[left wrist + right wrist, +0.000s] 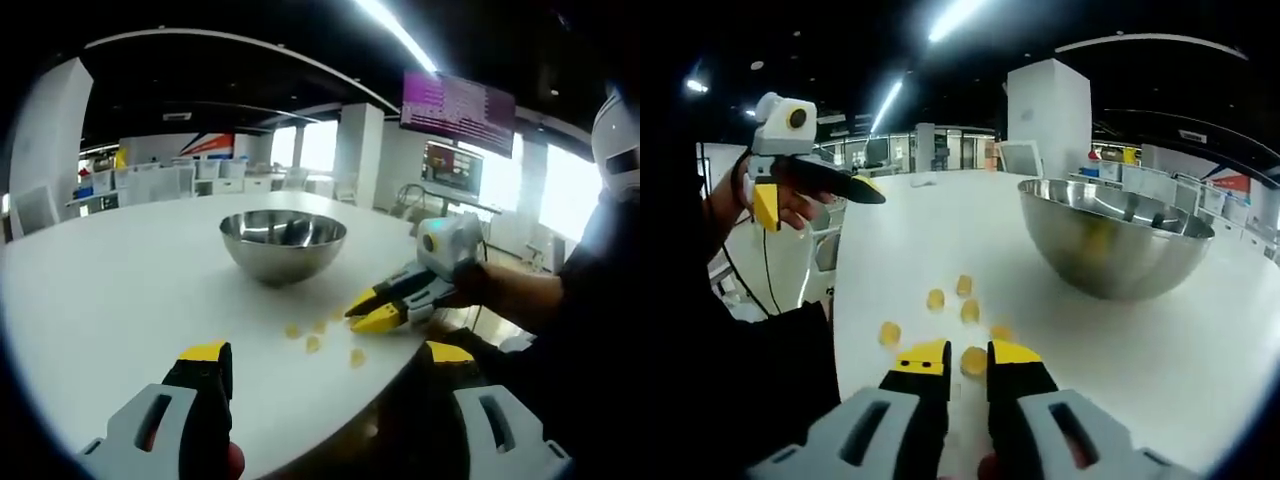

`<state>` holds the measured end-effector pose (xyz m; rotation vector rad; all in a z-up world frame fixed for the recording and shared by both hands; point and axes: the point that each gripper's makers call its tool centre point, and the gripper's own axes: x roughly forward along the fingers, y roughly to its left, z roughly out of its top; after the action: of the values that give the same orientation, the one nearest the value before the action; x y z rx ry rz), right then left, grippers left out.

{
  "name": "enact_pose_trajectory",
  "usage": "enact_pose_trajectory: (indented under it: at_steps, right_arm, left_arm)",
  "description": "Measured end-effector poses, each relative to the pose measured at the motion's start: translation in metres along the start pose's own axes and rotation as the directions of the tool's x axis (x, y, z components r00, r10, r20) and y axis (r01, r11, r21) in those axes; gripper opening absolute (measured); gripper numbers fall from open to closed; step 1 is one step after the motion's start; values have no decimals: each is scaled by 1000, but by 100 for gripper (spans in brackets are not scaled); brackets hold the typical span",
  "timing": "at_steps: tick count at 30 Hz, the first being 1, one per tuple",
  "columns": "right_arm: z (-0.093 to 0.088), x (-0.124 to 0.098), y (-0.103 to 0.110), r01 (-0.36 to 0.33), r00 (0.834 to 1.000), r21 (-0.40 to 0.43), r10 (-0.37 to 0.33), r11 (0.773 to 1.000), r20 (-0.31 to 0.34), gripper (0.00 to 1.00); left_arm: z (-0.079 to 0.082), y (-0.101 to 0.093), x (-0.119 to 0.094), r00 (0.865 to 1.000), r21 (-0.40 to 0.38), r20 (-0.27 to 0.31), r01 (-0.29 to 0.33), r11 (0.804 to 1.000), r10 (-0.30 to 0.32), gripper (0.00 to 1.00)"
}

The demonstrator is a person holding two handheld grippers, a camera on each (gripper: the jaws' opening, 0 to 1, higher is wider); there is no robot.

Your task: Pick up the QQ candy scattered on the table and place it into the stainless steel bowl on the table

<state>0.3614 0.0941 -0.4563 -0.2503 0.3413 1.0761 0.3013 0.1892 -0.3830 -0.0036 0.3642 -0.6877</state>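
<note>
The candies [964,309] lay in a loose cluster on the white table [940,220], near its edge and on the person's side of the steel bowl [1110,235]. The right gripper [970,362] was far the nearer — low over the table with one candy [973,361] sitting right between its yellow tips, the rest just beyond, toward the bowl. Its jaws stood close together with a narrow gap; whether they already pinched that candy could not be told, since the tips crowded it. The candies were small rounded lumps with no clear long axis, so the approach angle likely mattered little.

The left gripper [325,352] hung back over the table's edge, jaws wide apart and holding nothing, well apart from the candies [312,343]. In the left gripper view the right gripper [380,312] showed with its tips down at the cluster. The bowl's inside was mostly hidden by its rim — any candy already in it could not be made out.
</note>
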Motion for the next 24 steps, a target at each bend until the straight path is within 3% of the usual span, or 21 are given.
enact_pose_trajectory:
  at_steps: [4, 16, 24]
  right_arm:
    - [0, 0, -5, 31, 1000, -29, -30, 999, 7, 9]
    - [2, -4, -3, 20, 1000, -18, -20, 1000, 14, 8]
    - [34, -38, -2, 17, 997, -7, -17, 1000, 81, 8]
  left_arm:
    - [0, 0, 0, 1000, 0, -1, -1, 1000, 1, 77]
    - [0, -2, -1, 1000, 2, 0, 0, 1000, 0, 77]
    - [3, -7, 1, 1000, 11, 3, 7, 1000, -7, 77]
